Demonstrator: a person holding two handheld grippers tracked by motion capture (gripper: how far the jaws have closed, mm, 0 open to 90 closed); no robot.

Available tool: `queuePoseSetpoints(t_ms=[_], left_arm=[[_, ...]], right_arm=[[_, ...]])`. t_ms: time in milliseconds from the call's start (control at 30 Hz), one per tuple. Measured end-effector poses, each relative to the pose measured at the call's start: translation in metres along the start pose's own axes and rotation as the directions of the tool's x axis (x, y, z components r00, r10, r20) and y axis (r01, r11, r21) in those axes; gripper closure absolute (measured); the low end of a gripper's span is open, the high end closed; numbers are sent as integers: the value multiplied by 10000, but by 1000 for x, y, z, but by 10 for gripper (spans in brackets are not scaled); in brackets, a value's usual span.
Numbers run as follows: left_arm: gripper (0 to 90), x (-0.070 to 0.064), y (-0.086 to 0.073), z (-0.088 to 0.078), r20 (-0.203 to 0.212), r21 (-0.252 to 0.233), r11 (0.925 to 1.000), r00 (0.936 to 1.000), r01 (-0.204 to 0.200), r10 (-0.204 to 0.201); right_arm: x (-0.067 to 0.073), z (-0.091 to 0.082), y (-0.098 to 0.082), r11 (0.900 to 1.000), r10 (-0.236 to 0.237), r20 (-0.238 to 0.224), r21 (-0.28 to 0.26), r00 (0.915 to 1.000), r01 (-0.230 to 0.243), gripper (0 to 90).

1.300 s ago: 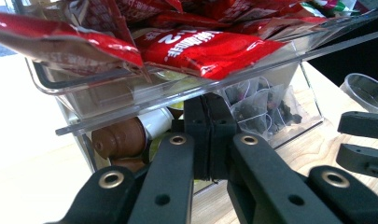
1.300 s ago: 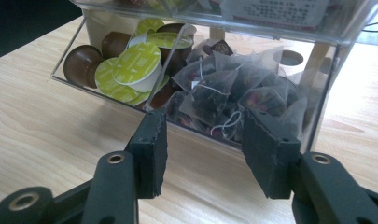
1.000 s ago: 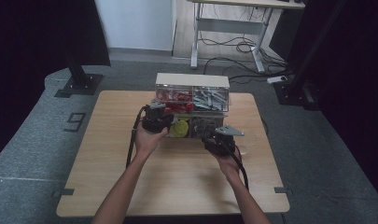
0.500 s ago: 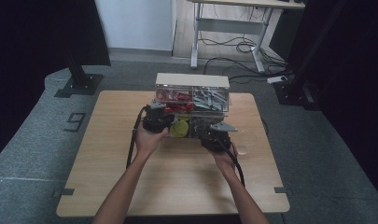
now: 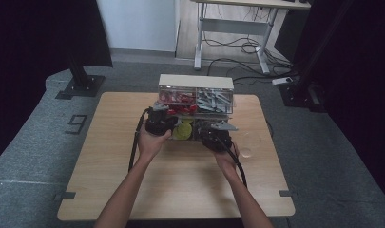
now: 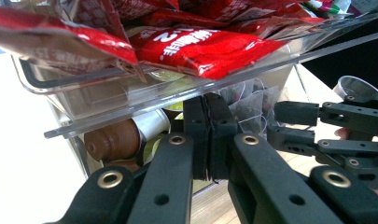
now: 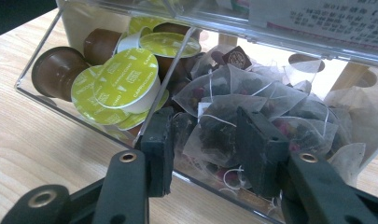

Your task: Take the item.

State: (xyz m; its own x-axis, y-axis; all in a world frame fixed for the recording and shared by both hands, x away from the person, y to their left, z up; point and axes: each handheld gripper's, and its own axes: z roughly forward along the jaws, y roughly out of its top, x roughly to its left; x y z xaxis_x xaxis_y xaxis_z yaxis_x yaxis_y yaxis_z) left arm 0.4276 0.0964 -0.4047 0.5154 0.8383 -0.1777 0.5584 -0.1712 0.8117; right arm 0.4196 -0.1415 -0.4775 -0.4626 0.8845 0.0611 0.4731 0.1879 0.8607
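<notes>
We see a wooden bench (image 5: 133,190) with a clear box (image 5: 196,97) right ahead of both grippers. Our left gripper (image 6: 206,135) is pressed together under its red packets (image 6: 200,44). Our right gripper (image 7: 205,149) is spread around tea bags (image 7: 233,107), beside green cups (image 7: 126,79).
</notes>
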Motion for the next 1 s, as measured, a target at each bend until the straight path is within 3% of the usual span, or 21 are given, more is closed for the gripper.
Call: queuePoseSetpoints(t_ms=[567,867,1000], left_arm=[[885,-2,0,2,28,-17,10000,10000,-22,22],[883,-2,-1,2,60,-42,10000,10000,-18,18],[883,-2,-1,2,60,-48,10000,10000,3,-3]], right_arm=[[-1,15,-5,9992,-109,149,392,9998,103,599],[-5,21,-6,9983,-250,140,534,9996,242,875],[-8,19,-6,9986,-96,-13,524,10000,96,892]])
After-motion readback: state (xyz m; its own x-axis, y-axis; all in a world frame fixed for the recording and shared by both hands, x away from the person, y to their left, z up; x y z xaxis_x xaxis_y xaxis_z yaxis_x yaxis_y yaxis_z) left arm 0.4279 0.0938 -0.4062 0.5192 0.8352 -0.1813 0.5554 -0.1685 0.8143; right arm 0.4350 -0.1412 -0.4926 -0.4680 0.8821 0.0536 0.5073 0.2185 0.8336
